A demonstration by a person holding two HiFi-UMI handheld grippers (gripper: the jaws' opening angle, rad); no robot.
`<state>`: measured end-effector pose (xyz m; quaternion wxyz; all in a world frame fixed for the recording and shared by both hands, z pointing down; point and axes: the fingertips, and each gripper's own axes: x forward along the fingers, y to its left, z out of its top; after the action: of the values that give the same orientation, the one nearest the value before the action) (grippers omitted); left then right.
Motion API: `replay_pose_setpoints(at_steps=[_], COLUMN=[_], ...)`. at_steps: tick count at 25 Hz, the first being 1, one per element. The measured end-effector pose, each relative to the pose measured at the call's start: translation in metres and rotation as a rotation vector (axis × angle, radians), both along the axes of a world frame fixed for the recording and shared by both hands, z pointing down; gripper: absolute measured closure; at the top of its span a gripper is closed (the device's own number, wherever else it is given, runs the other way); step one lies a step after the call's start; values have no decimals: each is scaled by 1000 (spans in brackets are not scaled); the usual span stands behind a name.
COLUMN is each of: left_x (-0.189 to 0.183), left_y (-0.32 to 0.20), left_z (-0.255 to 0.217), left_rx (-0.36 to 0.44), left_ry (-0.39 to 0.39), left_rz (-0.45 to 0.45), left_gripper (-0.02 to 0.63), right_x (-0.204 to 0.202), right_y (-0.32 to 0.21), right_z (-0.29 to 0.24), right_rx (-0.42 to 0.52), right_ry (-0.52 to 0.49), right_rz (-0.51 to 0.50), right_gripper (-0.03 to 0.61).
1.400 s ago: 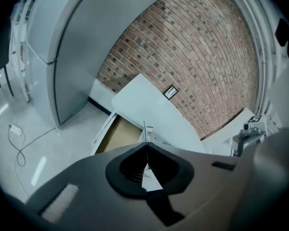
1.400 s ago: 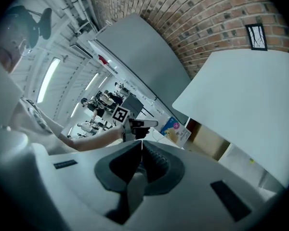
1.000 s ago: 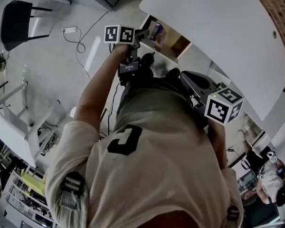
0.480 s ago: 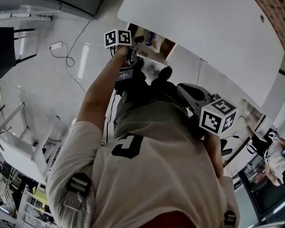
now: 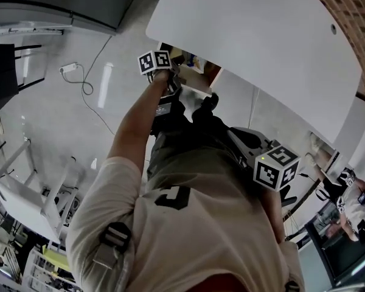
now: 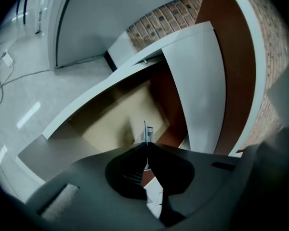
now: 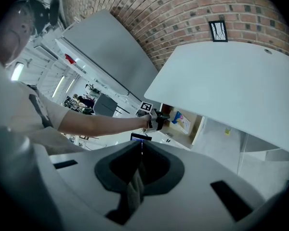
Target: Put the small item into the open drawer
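- The left gripper [image 6: 147,143] has its jaws pressed together on the small item [image 6: 147,131], a thin flat piece that we see from its edge. It sticks out past the tips.
- The open drawer [image 6: 111,124] lies just ahead of and below these jaws, under the white table [image 5: 261,41]. Its pale floor is directly behind the item.
- The long axis of the item runs along the jaws and points into the drawer.
- The right gripper [image 7: 141,142] is closed with nothing in it. It is well apart from the drawer, near the body, so we judge that the left hand is much the nearer one.
- A colourful packet [image 7: 183,121] already lies in the drawer, but its print is too small to read.
- The item shows a blue and white edge, and we cannot read any writing on it.
- The framed sign [image 7: 217,31] on the brick wall is also not readable.
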<state>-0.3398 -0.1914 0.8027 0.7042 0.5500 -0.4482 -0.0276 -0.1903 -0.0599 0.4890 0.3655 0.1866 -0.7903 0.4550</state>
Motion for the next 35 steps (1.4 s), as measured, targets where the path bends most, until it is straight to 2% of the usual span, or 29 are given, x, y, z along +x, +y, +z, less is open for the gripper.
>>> replay_pose_setpoints(at_steps=[4, 9, 12, 13, 15, 16, 31, 35], left_x=[5, 2, 3, 4, 7, 8, -3, -17], left_y=[8, 7, 8, 9, 10, 10, 26, 27], left_z=[20, 32, 32, 31, 30, 28, 4, -24], left_rx=[-27, -34, -31, -34, -35, -31, -31, 7], left_ry=[-84, -244, -283, -284, -279, -276, -229, -187], left_rz=[85, 202, 258, 275, 311, 323, 357, 289], left_gripper=[609, 609, 606, 589, 442, 430, 430, 430], right_x=[-2, 0, 1, 1, 0, 0, -8, -14], right_y=[10, 10, 8, 8, 6, 5, 1, -2], right_z=[5, 8, 8, 6, 4, 4, -5, -10], right_rx=[-13, -16, -5, 1, 13, 18, 62, 74], right_ry=[37, 53, 55, 54, 53, 51, 17, -16], right_rz=[-25, -32, -34, -36, -42, -44, -90, -126], right_gripper=[572, 572, 572, 572, 572, 572, 572, 572])
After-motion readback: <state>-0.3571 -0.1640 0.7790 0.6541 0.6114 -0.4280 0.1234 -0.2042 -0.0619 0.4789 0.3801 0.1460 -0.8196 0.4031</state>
